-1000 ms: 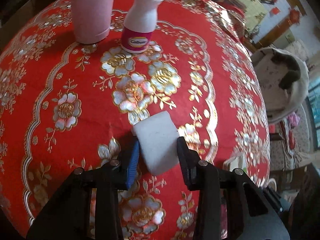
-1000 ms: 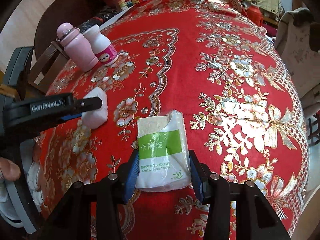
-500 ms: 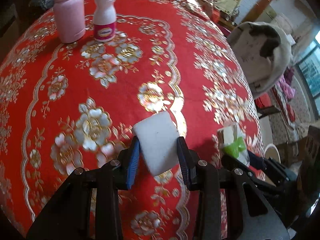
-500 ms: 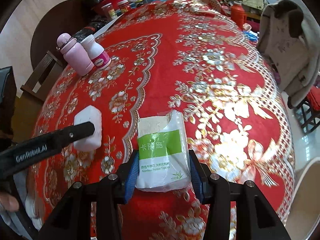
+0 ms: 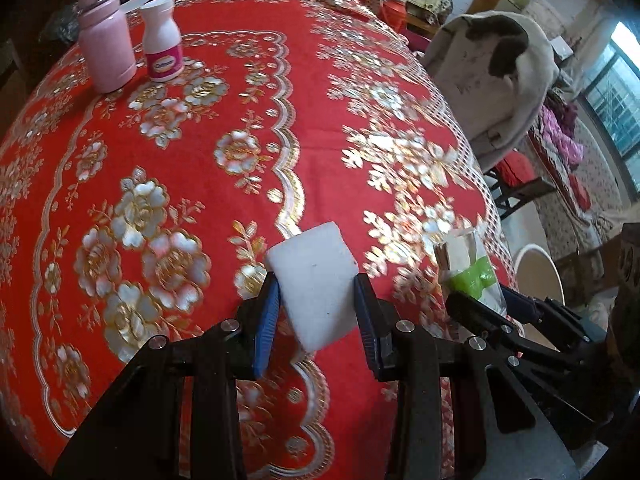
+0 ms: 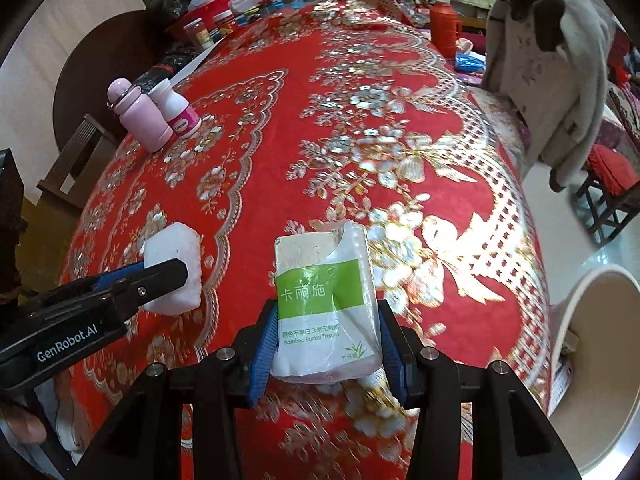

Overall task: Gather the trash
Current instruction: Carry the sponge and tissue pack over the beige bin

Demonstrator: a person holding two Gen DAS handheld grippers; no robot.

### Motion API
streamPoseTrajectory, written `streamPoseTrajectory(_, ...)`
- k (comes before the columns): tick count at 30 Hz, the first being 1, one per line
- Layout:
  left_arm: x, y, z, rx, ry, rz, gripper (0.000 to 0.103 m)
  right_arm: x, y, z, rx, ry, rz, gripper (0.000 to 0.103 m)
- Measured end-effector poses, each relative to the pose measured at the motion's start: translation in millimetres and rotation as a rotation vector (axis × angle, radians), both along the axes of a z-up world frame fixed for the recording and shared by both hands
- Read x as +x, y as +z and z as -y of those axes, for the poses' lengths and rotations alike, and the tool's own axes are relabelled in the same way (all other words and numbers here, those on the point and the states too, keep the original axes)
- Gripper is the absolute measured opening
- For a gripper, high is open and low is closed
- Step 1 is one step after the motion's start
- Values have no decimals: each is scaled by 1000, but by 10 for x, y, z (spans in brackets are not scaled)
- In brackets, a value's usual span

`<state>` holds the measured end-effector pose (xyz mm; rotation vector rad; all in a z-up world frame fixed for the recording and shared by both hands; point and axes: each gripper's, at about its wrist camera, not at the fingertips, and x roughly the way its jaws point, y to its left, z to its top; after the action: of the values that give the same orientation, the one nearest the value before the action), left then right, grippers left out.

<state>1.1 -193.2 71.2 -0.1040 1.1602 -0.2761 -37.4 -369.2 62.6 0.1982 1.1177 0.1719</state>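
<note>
- Left wrist view: the left gripper (image 5: 316,300) is clamped on a white block (image 5: 314,280), blue pads pressed to both of its sides, the block held up off the red tablecloth (image 5: 248,96).
- At the lower right of the same view the right gripper (image 5: 480,304) holds a tissue pack (image 5: 468,266), its green band showing between the black fingers.
- A pink flask (image 5: 105,40) and a white bottle (image 5: 162,40) stand upright and just beside each other at the cloth's far left corner, well apart from both grippers.
- A pale coat (image 5: 492,80) hangs over a chair past the table's right edge; the rim of a white bin (image 5: 540,268) shows on the floor below it.
- Right wrist view: the right gripper (image 6: 328,340) is closed on the tissue pack (image 6: 326,304), printed face up, carried above the cloth (image 6: 360,140) near its right-hand edge.
- To the left, the left gripper (image 6: 168,280) grips the white block (image 6: 174,268) from the side; a fingertip (image 6: 22,426) of the person's hand shows beneath it.
- The bin (image 6: 600,368) stands open on the floor at lower right, beside the table.
- The flask (image 6: 138,118) and bottle (image 6: 178,110) stand at far left, the coat (image 6: 552,68) at top right.
</note>
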Motion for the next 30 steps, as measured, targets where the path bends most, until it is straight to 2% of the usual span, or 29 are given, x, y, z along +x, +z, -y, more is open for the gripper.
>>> streamPoseTrajectory(13,-329,108,759,-7,-137,25,35,-498,127,712,-15,-124,8,46)
streamPoseTrajectory(30,-722,173,2078,-41,-404,21,35,-1221,169,1888,-33,-384,1,46)
